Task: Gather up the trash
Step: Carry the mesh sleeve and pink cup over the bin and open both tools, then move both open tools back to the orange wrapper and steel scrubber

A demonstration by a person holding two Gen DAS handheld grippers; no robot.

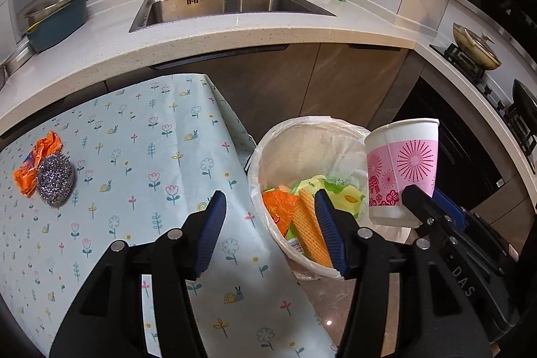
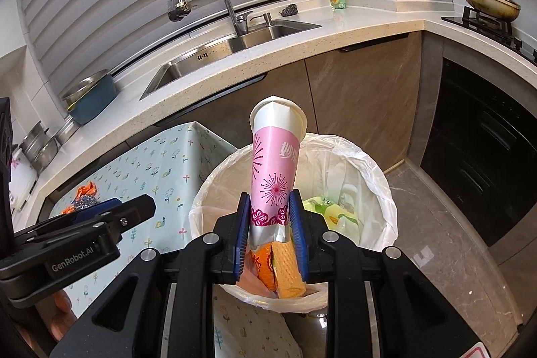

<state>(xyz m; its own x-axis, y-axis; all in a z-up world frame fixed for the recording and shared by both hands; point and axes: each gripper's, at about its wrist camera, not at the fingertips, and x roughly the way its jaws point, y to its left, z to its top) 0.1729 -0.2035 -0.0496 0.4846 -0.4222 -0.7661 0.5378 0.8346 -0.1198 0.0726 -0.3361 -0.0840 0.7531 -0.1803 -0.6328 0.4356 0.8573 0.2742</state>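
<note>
**Paper cup pinched over the bin**

The right gripper (image 2: 269,223) has its jaws clamped on the squashed base of the pink paper cup (image 2: 273,163), held above the lined trash bin (image 2: 376,190). The left gripper (image 1: 272,223) has its jaws wide and empty, straddling the bench (image 1: 134,156) edge and bin rim.

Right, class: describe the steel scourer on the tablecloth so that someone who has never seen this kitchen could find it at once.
Start at the flower-printed tablecloth in front of the sink counter. Near its far left edge lies the steel scourer, a round wad of shiny silver wire, touching a crumpled orange wrapper. It is the only metallic grey thing on the cloth; a darker scourer sits far off by the tap.
</note>
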